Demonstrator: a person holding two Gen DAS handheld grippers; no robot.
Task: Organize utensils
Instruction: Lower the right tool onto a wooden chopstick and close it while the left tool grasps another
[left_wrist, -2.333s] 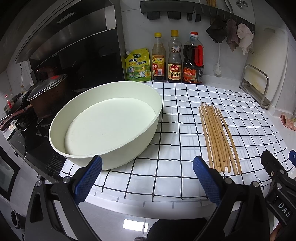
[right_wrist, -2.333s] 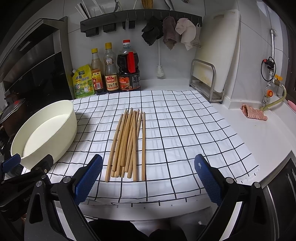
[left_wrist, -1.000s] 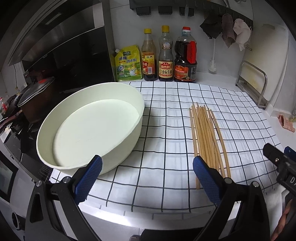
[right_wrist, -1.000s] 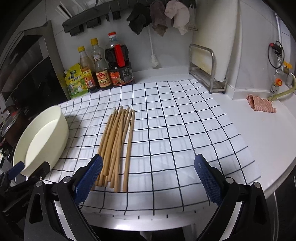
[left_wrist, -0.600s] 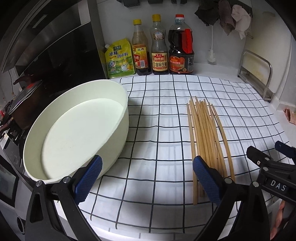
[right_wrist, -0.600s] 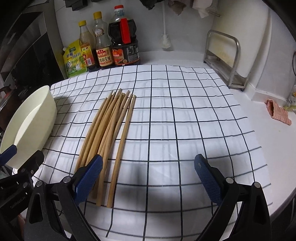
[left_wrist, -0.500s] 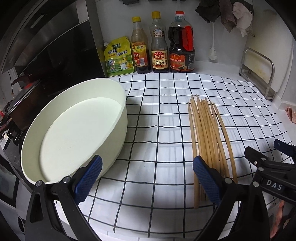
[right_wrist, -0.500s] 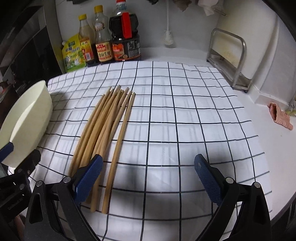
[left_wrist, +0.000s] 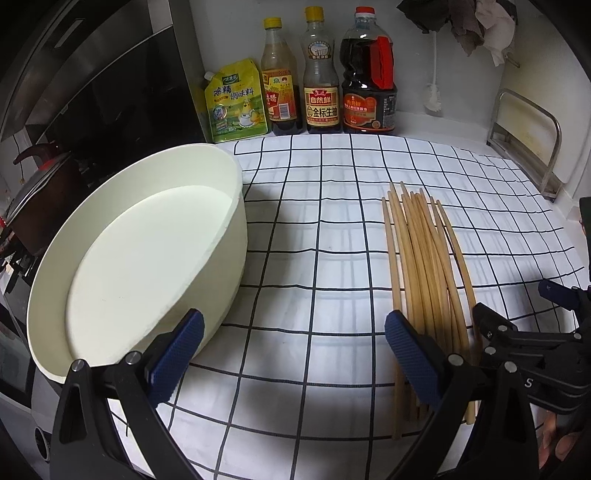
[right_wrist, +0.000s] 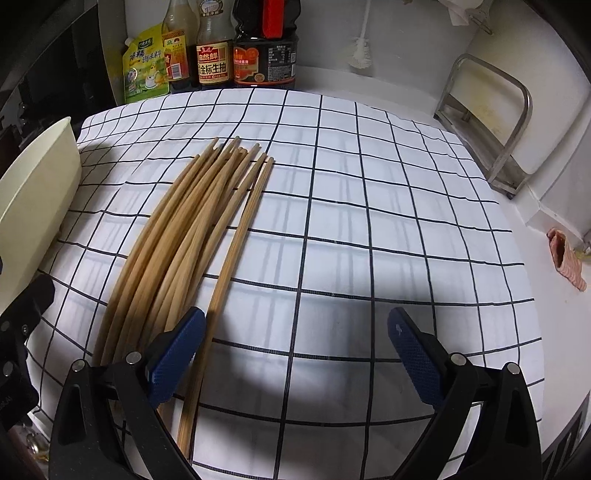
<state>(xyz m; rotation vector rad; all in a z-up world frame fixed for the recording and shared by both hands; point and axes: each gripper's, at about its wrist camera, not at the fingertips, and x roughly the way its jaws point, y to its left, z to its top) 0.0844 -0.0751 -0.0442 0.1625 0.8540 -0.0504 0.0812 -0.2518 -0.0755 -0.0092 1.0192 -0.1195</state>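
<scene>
A loose bundle of wooden chopsticks (right_wrist: 192, 236) is seen lying on the checked cloth (right_wrist: 369, 206), right of the empty cream basin (left_wrist: 140, 258) and well apart from it; none has been lifted. In the right wrist view the bundle now fills the near left, its near ends passing under the left blue finger pad (right_wrist: 177, 354), whereas a second ago it lay further ahead and smaller. The right gripper (right_wrist: 295, 350) has thus been lowered and brought in close, its jaws spread wide with nothing between them. From this it is judged that a pickup of the outermost chopstick is being prepared, though the gap is still centred on bare cloth to the right of the sticks.

The left gripper (left_wrist: 291, 347) is likewise held wide apart and empty, near the cloth between basin and bundle; it too has been brought lower than before. Sauce bottles (left_wrist: 321, 74) and a yellow seasoning pouch (left_wrist: 234, 105) stand along the far wall, unchanged, and a metal rack (right_wrist: 491, 122) stands at the far right.
</scene>
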